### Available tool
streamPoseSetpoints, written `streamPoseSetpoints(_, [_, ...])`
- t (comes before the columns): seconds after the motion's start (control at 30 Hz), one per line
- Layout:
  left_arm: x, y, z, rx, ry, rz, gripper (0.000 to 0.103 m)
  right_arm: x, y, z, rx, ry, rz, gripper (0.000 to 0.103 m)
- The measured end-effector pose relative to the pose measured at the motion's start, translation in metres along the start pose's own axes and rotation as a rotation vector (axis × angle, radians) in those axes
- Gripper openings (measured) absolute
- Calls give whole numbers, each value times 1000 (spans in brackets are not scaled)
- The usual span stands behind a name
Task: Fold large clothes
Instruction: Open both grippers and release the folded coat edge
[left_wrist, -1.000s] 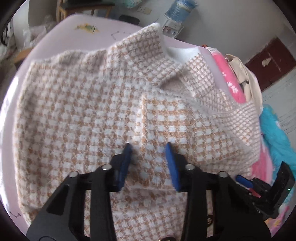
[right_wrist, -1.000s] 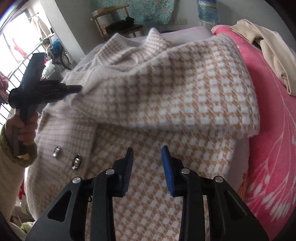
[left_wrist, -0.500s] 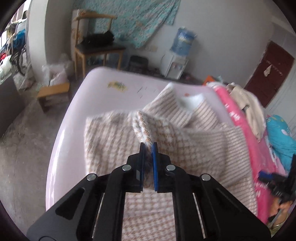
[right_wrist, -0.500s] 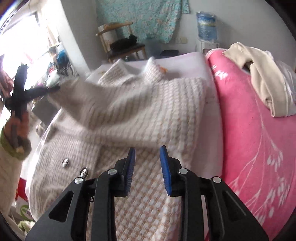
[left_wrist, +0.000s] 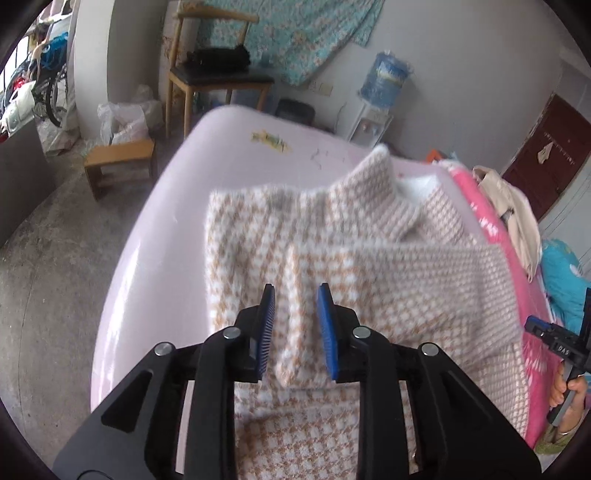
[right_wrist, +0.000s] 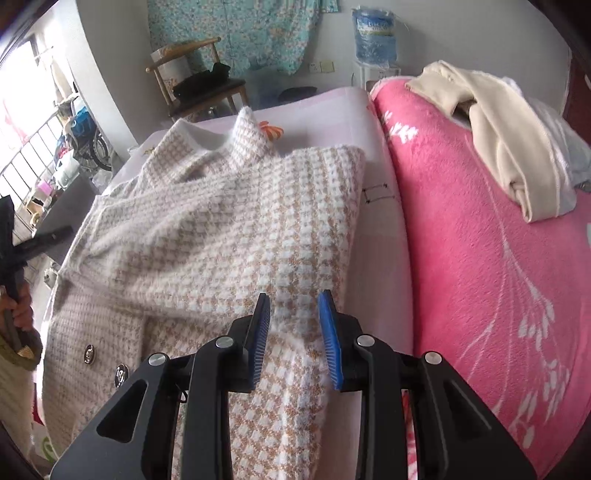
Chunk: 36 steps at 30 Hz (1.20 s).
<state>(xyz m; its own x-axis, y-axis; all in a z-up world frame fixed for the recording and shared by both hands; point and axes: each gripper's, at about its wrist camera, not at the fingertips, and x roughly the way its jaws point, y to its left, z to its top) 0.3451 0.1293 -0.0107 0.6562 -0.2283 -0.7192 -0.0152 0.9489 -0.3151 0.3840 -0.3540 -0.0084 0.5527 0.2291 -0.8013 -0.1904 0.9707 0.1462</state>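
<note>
A tan-and-white houndstooth coat (left_wrist: 251, 236) lies on the lilac bed sheet (left_wrist: 155, 236), collar at the far end. One sleeve (left_wrist: 406, 280) lies folded across its front. The cuff end sits under my left gripper (left_wrist: 296, 291), in the gap between the jaws. The jaws are opening and the blue pads do not press on the cloth. In the right wrist view my right gripper (right_wrist: 294, 297) hovers open over the coat's (right_wrist: 207, 236) right edge, with nothing gripped. Two metal buttons (right_wrist: 88, 354) show at the lower left.
A pink blanket (right_wrist: 480, 258) covers the bed's right side, with a cream garment (right_wrist: 509, 140) heaped on it. Beyond the bed stand a wooden chair (left_wrist: 218, 77), a low stool (left_wrist: 118, 155) and a water dispenser (left_wrist: 384, 81). Bare floor lies to the left.
Half a second ago my left gripper was shut on a lifted fold of the sleeve. It has let go, and the sleeve now lies flat across the coat. Both grippers have pulled back and up.
</note>
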Motion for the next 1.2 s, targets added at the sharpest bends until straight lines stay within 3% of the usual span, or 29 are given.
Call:
streamPoseSetpoints(0.1, [3, -20, 3, 37, 4, -46, 23, 5, 6, 12, -20, -12, -21, 28])
streamPoseSetpoints(0.2, [27, -44, -4, 73, 78, -79, 24, 21, 10, 22, -64, -17, -41, 28])
streamPoseSetpoints(0.33, [59, -51, -20, 79, 137, -43, 24, 63, -5, 22, -103, 98, -118, 22])
streamPoseSetpoints(0.4, [59, -49, -22, 77, 117, -46, 24, 61, -10, 25, -91, 109, -95, 21])
streamPoseSetpoints(0.47, [55, -49, -20, 81, 122, -50, 25, 52, -2, 33, -110, 108, -136, 20])
streamPoseSetpoints(0.57, [51, -50, -16, 93, 111, -64, 28, 42, 13, 52, -139, 62, -133, 20])
streamPoseSetpoints(0.73, [62, -48, -11, 64, 100, -44, 32, 75, 16, 80, -131, 25, -177, 20])
streamPoseSetpoints(0.8, [65, -50, -11, 73, 92, -33, 32, 99, 3, 81, -103, 68, -214, 20])
streamPoseSetpoints(0.87, [64, -51, -12, 90, 89, -34, 32, 104, -13, 80, -33, 76, -155, 20])
streamPoseSetpoints(1.0, [58, -51, -11, 124, 87, -31, 33, 83, -1, 84, 5, 45, -172, 19])
streamPoseSetpoints(1.1, [54, -59, -7, 154, 65, -54, 36, 70, 24, 84, -12, 16, -38, 21])
streamPoseSetpoints(1.2, [62, -68, -3, 167, 63, -21, 39, 75, 61, 80, -79, 22, 51, 27])
